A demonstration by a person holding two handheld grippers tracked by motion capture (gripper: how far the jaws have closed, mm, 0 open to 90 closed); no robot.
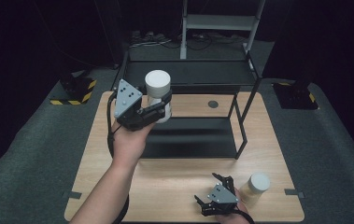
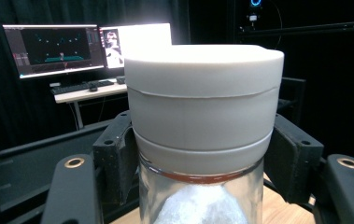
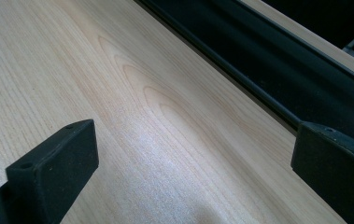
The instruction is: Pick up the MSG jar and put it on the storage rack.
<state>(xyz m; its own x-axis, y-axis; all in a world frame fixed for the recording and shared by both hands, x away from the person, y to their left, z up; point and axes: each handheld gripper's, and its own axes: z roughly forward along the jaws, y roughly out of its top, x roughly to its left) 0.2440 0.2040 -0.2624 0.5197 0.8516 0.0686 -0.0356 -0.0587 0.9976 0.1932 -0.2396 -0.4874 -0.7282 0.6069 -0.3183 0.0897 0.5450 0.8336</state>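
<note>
Left gripper view: white-lidded jar (image 2: 202,140) clamped below its lid by left gripper (image 2: 202,163) — slip risk near black shelf rack (image 1: 188,79); right gripper (image 3: 193,172) wide, empty.

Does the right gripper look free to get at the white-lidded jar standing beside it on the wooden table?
Probably yes: the right gripper is open and holds nothing, and the white-lidded jar stands just to its right with bare table around.
</note>
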